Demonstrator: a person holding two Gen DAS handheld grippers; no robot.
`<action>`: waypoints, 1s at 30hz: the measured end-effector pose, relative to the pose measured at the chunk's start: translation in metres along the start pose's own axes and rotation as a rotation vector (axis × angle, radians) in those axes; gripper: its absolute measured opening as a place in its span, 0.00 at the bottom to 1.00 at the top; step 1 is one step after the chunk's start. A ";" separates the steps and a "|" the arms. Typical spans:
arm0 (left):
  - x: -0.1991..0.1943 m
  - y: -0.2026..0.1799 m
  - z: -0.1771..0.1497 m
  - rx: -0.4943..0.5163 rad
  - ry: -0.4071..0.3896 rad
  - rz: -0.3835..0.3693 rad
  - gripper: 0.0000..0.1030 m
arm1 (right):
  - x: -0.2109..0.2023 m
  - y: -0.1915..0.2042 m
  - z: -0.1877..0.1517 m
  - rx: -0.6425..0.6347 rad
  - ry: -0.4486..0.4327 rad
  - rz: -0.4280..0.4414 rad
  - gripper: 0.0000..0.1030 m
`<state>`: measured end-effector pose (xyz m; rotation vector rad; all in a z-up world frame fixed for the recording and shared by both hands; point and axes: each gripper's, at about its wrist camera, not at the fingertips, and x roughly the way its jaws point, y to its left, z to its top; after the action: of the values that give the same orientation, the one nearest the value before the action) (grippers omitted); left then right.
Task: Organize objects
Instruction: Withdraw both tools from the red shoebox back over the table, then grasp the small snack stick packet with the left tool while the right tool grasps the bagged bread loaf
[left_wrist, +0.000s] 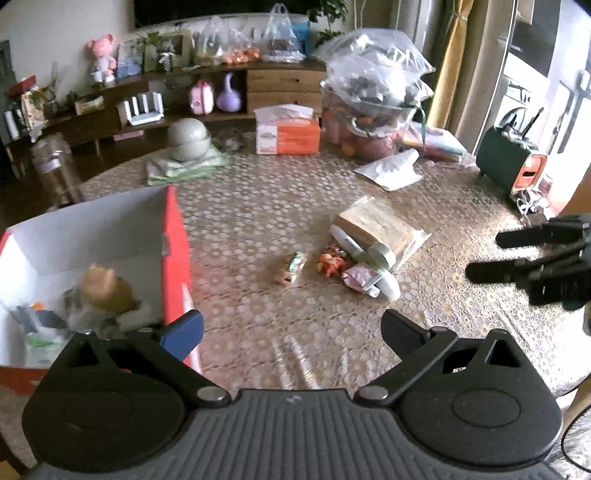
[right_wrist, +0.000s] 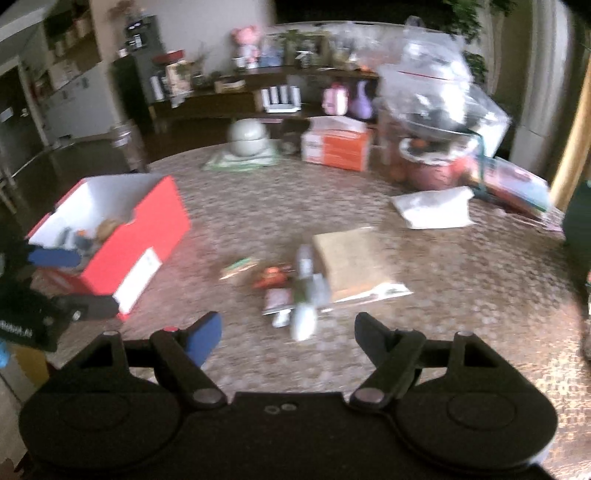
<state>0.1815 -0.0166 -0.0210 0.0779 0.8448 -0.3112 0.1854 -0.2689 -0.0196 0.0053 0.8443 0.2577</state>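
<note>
Two grippers, both empty. Left wrist view: left gripper (left_wrist: 291, 328) spread wide, nothing between the fingers, hanging just beside the near corner of the red box (left_wrist: 177, 236). The box already holds a tan figure (left_wrist: 105, 288) and other small bits. The loose pile (left_wrist: 354, 258) lies mid-table: green packet (left_wrist: 293, 266), orange toy (left_wrist: 330, 263), white tube (left_wrist: 386, 282), brown flat packet (left_wrist: 376, 225). The right gripper (left_wrist: 491, 254) shows at the frame's right edge, well apart from the pile.

Right wrist view, blurred: right gripper (right_wrist: 288, 338) open, empty, white tube (right_wrist: 304, 319) just ahead of its fingers.

Risks, as I judge them: items touch and overlap, so closing on one may drag its neighbour; the left finger sits close enough to the box wall to nudge it.

Room: open tablecloth (left_wrist: 266, 206) between box and pile; the far edge is crowded with bags.
</note>
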 end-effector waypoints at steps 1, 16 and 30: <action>0.006 -0.003 0.002 0.004 0.006 0.004 1.00 | 0.003 -0.007 0.003 0.006 0.001 -0.011 0.77; 0.105 -0.013 0.039 0.034 0.109 0.023 1.00 | 0.102 -0.063 0.044 0.044 0.096 -0.009 0.77; 0.168 -0.002 0.047 -0.023 0.116 0.078 1.00 | 0.169 -0.067 0.051 -0.019 0.144 0.019 0.79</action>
<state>0.3191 -0.0681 -0.1153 0.1081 0.9573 -0.2259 0.3453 -0.2909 -0.1180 -0.0231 0.9851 0.2864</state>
